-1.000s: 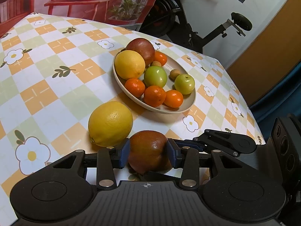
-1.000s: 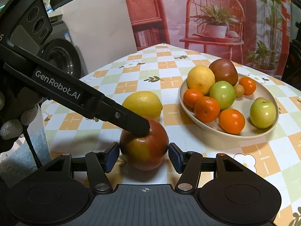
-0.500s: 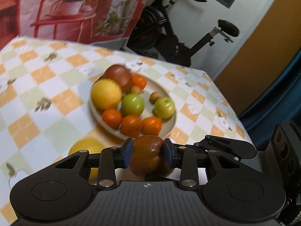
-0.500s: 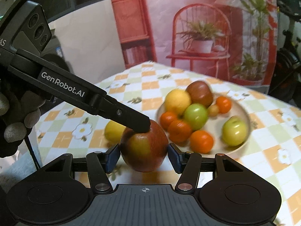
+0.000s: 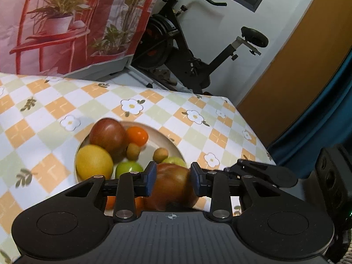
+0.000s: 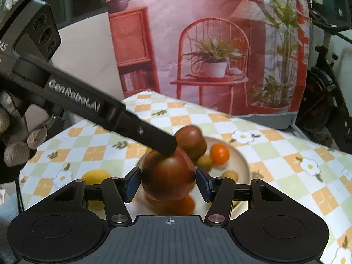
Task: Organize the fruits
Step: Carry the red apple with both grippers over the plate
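Observation:
A dark red apple (image 5: pixel 171 184) hangs in the air over the near edge of the beige plate (image 5: pixel 169 136). My left gripper (image 5: pixel 172 180) is shut on it, blue pads pressing both sides, jaws still closing. My right gripper (image 6: pixel 168 184) grips the same apple (image 6: pixel 168 176) crosswise, its pads against the flanks and closing too. The left gripper's finger (image 6: pixel 162 142) lies over the apple's top in the right wrist view. The plate holds another red apple (image 5: pixel 107 135), a yellow citrus (image 5: pixel 94 161), mandarins, green apples and small brown fruits.
A yellow lemon (image 6: pixel 95 176) lies on the checked tablecloth (image 5: pixel 55 110) left of the plate. A person's gloved hand (image 6: pixel 17 140) holds the left gripper. An exercise bike (image 5: pixel 176 50) and a printed backdrop (image 6: pixel 209 44) stand beyond the table's far edge.
The apple has left the tablecloth and risen with both grippers toward the plate. The right pads, apart from it a second ago, now touch it. The lemon stays behind.

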Motion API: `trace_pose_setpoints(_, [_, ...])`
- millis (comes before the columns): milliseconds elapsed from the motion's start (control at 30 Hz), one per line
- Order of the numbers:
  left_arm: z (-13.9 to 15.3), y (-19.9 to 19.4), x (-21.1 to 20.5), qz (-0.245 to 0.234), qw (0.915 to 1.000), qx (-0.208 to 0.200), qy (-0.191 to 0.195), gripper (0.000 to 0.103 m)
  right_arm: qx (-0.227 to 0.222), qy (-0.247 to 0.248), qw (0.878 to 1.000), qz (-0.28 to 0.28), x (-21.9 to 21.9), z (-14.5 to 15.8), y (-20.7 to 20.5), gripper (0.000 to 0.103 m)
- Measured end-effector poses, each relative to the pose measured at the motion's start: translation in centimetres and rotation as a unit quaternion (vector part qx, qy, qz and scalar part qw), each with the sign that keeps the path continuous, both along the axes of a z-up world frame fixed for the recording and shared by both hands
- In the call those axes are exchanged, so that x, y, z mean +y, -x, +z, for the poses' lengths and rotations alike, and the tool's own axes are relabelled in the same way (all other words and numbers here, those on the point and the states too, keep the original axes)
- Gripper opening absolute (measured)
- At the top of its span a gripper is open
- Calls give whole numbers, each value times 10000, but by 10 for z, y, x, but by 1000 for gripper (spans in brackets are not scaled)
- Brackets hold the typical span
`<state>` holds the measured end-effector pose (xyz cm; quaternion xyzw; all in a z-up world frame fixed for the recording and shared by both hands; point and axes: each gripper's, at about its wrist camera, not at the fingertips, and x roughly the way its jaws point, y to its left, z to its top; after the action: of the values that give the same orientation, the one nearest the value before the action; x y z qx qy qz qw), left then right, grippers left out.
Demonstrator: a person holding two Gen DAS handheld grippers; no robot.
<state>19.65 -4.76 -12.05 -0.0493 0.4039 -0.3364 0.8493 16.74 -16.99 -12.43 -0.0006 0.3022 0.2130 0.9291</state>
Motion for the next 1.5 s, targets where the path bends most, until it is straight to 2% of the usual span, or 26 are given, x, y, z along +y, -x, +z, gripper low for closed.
trace_pose_setpoints(33, [-1, -5, -4, -26, 10000, -17, -51, 36, -4, -19, 10000, -33, -3, 1, -6, 48])
trace_pose_setpoints(67, [-3, -10, -7, -32, 10000, -6, -58, 36, -10, -18, 10000, -63, -5, 1, -13, 41])
trace_pose_setpoints(100, [-5, -16, -9, -29, 10000, 42, -38, 36, -18, -19, 10000, -73, -6, 1, -19, 12])
trace_pose_setpoints(133, [-8, -23, -11, -6, 10000, 96, -10, 35, -10, -17, 10000, -63, -7, 0, -27, 5])
trace_pose_setpoints(300, [-27, -51, -13, 194, 9990, 371, -125, 33, 268, 201, 9994, -91, -10, -18, -53, 6])
trace_pose_setpoints(533, [-30, -60, -10, 286, 9987, 396, -157, 33, 113, 6, 9998, -174, -24, -24, -46, 16])
trace_pose_setpoints(867, [-21, -45, -9, 274, 9990, 173, -307, 34, -7, -305, 9979, -568, -50, -16, -13, 23])
trace_pose_setpoints(967, [-19, -39, -7, 286, 9989, 114, -365, 34, -29, -327, 9972, -668, -52, -13, -1, 31])
trace_pose_setpoints(1067, [-16, -33, -1, 324, 9987, 53, -399, 34, -25, -307, 9976, -626, -48, -12, 7, 34])
trace_pose_setpoints(1167, [-13, -31, 7, 403, 9984, 29, -388, 34, 59, -195, 9983, -545, -41, -13, 12, 43])
trace_pose_setpoints(1300, [-12, -26, 13, 449, 9984, 43, -348, 34, 204, -7, 9978, -629, -31, -20, 13, 51])
trace_pose_setpoints(1500, [-17, -25, 6, 384, 9987, 113, -307, 34, 516, -82, 9955, -796, -32, -35, 8, 55])
